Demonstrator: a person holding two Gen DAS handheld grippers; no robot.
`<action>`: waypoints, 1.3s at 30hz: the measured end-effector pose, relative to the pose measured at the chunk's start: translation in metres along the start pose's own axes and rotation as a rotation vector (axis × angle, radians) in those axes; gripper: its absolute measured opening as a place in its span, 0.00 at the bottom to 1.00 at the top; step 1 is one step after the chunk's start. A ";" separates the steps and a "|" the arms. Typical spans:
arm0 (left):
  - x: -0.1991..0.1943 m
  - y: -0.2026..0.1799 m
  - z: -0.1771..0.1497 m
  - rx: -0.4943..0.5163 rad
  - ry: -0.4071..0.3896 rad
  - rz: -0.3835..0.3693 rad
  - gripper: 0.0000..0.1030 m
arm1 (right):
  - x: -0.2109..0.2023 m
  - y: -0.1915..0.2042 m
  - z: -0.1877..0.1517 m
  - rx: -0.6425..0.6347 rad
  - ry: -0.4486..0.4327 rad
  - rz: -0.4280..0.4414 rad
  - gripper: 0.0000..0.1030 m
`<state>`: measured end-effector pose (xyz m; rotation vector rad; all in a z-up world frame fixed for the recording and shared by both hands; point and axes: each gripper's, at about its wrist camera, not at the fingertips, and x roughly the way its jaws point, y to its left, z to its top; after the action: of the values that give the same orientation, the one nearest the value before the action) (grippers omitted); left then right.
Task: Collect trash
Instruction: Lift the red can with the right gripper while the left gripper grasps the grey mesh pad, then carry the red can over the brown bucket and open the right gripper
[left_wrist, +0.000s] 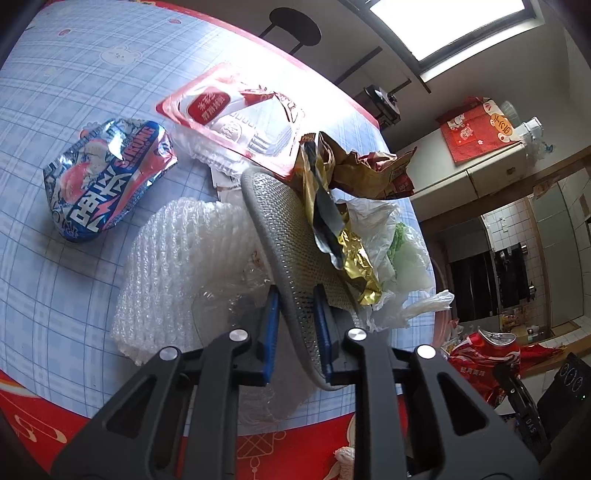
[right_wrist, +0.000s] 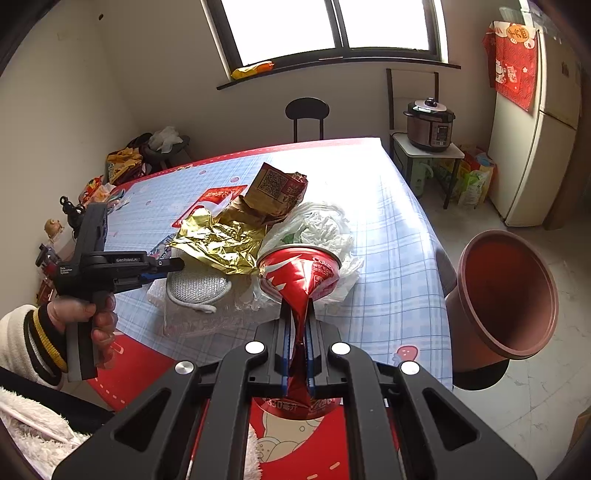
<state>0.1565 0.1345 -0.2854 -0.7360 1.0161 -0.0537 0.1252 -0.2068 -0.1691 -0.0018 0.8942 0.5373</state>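
Observation:
My left gripper is shut on the rim of a grey mesh pad, tilted over the table; gold foil, a brown wrapper and a white plastic bag lie on it. The pad also shows in the right wrist view, with the left gripper at its edge. My right gripper is shut on a crushed red cola can, held above the table's near edge. A brown bin tilts at the right beside the table.
A blue-and-red snack bag, a red-edged clear packet and white foam netting lie on the checked tablecloth. A black chair stands behind the table. A rice cooker and a fridge stand at the right.

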 end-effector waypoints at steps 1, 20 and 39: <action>-0.005 -0.001 0.001 0.013 -0.013 0.005 0.19 | -0.001 0.001 0.001 -0.001 -0.004 -0.001 0.08; -0.162 0.000 0.006 0.073 -0.336 0.080 0.17 | -0.006 0.012 0.035 -0.034 -0.088 0.018 0.08; -0.139 -0.141 -0.001 0.224 -0.338 -0.029 0.17 | -0.025 -0.228 0.034 0.226 -0.083 -0.318 0.08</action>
<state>0.1201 0.0778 -0.0993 -0.5328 0.6638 -0.0646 0.2393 -0.4086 -0.1788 0.0821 0.8494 0.1375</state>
